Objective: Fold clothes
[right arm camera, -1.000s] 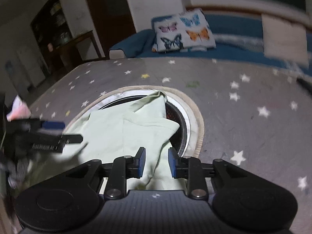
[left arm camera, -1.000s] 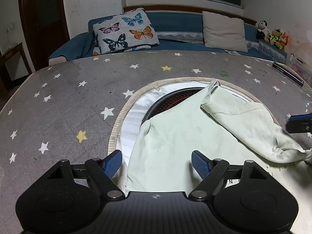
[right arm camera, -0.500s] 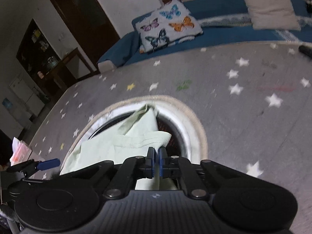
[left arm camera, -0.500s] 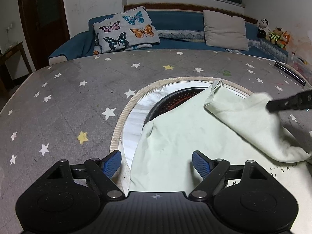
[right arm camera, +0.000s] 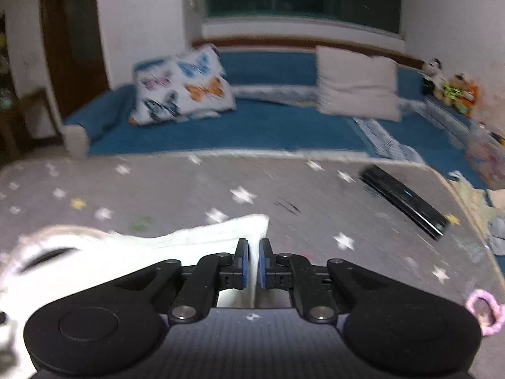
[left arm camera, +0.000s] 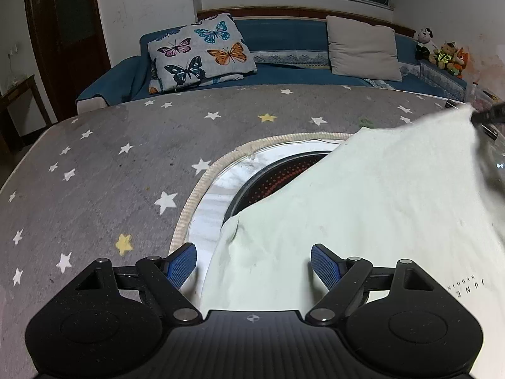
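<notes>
- Pale-green garment (left arm camera: 363, 208) lies near you on the star-print cover (left arm camera: 126, 158).
- Your right gripper (right arm camera: 253, 263) is clamped on its corner, angled downward.
- Your left gripper (left arm camera: 253, 263) hangs spread wide over its near edge.

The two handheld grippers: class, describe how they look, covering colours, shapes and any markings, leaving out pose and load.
Both look alike. The left gripper has a black, speckled body with two round housings, angled linkage arms with silver pivot pins, a ribbed centre plate bearing a small crosshair mark, and blue textured pads. The right gripper shows the same black body and blue pads. No cables, hands or sleeves are visible.
</notes>
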